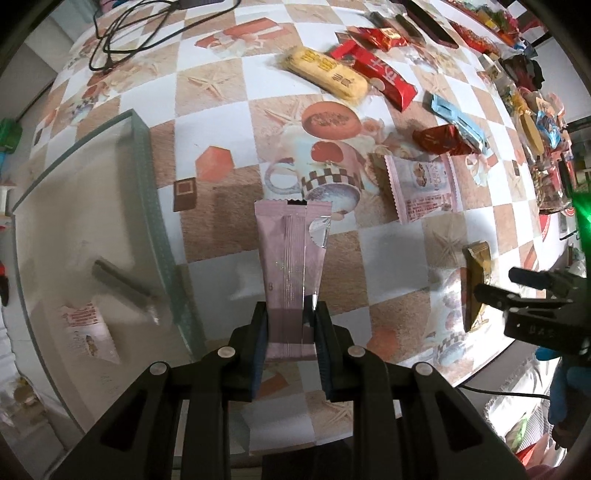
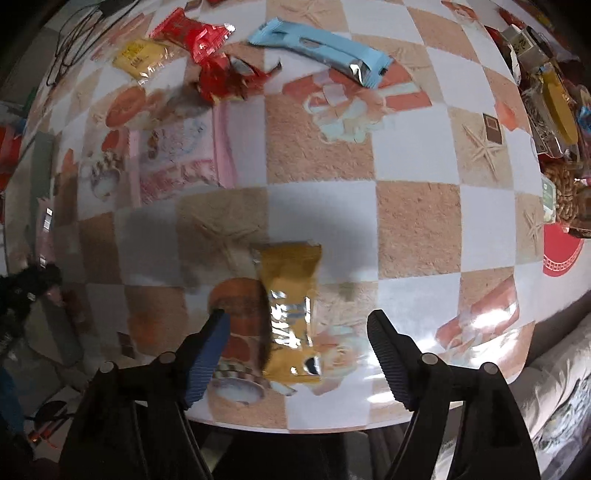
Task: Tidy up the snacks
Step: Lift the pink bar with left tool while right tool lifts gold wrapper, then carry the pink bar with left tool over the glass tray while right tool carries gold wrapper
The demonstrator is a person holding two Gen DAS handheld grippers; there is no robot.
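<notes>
Left wrist view: the checkered surface (image 1: 218, 122) fills most of the picture, printed with starfish, cups and biscuits. At its left stands a clear glass box (image 1: 147, 206) with a greenish rim; inside lie a pink-and-white snack packet (image 1: 88, 332) and a dark stick-shaped packet (image 1: 122, 284). Far across the surface lie a yellow biscuit pack (image 1: 325, 72), a long red wrapper (image 1: 380, 75), a light blue bar (image 1: 458, 123) and a small dark red packet (image 1: 439, 138), with a square pink pouch (image 1: 421, 186) nearer. A black cable (image 1: 122, 40) loops at the far left. The left claw (image 1: 290, 328) is clamped on the lower end of a long pink wrapper (image 1: 291, 251), which stands up between its pads, clear of the surface, just right of the box. At the right, the right claw (image 1: 495, 286) hangs beside a gold packet (image 1: 476, 280).

Right wrist view: the right claw (image 2: 297, 339) stands wide, its pads apart on either side of the gold packet (image 2: 291, 310) and not touching it; the packet lies on the near part of the surface (image 2: 417, 225). The blue bar (image 2: 321, 51), red wrappers (image 2: 192, 35), the yellow pack (image 2: 142, 59) and the pink pouch (image 2: 177, 158) lie farther away, blurred. At the far right edge sits a heap of mixed snacks (image 2: 554, 103).
</notes>
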